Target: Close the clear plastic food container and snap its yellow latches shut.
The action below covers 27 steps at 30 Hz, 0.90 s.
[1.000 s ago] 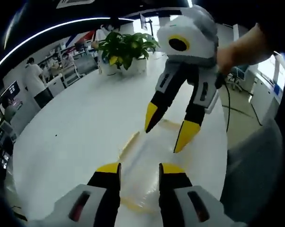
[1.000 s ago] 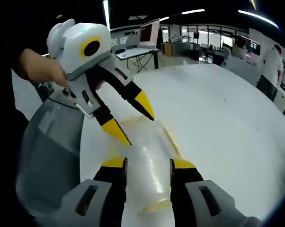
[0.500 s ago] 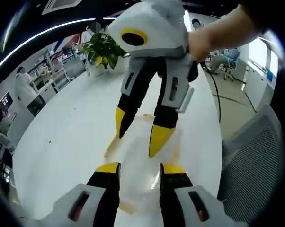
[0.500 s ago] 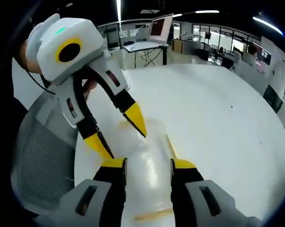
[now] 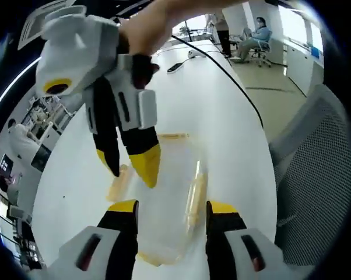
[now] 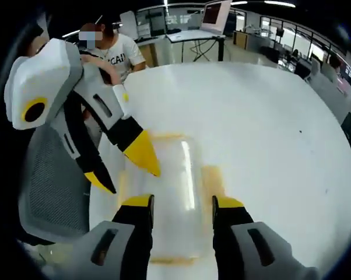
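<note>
On a white table (image 5: 222,105), in the left gripper view, the container (image 5: 169,198) lies with its clear lid on, yellow latches (image 5: 194,195) showing along its sides. The left gripper (image 5: 171,208) hovers just above its near end, jaws apart and holding nothing. The right gripper (image 5: 130,169) reaches in from the upper left, held by a hand (image 5: 158,20), its yellow tips spread over the container's left edge beside a latch; whether they touch cannot be told. A mesh chair (image 5: 318,169) stands at right.

From the right gripper view, the container (image 6: 178,186) sits between the right gripper's (image 6: 183,203) parted, empty jaws. The left gripper (image 6: 126,172) comes in from the left, jaws open, one tip over the container's far left corner. A person in a white shirt (image 6: 114,49) stands behind the table (image 6: 269,128).
</note>
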{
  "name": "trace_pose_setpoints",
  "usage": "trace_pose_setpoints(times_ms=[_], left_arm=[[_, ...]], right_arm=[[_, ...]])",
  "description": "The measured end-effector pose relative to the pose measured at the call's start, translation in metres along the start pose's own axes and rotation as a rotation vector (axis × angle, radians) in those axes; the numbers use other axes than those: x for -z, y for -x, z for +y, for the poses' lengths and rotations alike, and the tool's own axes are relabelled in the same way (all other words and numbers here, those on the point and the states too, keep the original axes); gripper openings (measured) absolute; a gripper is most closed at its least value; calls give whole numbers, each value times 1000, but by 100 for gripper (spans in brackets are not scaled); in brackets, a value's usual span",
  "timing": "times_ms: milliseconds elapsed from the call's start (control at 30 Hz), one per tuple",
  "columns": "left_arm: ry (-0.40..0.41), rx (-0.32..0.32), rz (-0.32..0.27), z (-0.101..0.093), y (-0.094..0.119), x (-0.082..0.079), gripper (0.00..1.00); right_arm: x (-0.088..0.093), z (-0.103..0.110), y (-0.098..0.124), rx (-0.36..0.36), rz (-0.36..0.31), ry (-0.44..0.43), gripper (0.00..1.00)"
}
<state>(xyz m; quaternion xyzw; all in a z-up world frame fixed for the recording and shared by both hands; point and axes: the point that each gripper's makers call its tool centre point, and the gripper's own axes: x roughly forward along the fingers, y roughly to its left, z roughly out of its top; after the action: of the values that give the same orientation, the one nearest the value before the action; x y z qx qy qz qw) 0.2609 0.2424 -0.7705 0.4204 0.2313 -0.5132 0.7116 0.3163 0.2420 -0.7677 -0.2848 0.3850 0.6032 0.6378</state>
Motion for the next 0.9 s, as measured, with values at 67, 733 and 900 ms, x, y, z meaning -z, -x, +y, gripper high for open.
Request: trace_pose_setpoints(times_ms=[67, 733, 900], left_arm=[[-11, -1, 8, -1, -2, 0, 41], [-93, -41, 77, -2, -15, 5, 41], [-83, -65, 61, -1, -15, 6, 39]], right_arm=[[1, 0, -2, -22, 31, 10, 38], [6, 3, -15, -160, 251, 26, 37], [5, 3, -17, -174, 289, 38, 36]])
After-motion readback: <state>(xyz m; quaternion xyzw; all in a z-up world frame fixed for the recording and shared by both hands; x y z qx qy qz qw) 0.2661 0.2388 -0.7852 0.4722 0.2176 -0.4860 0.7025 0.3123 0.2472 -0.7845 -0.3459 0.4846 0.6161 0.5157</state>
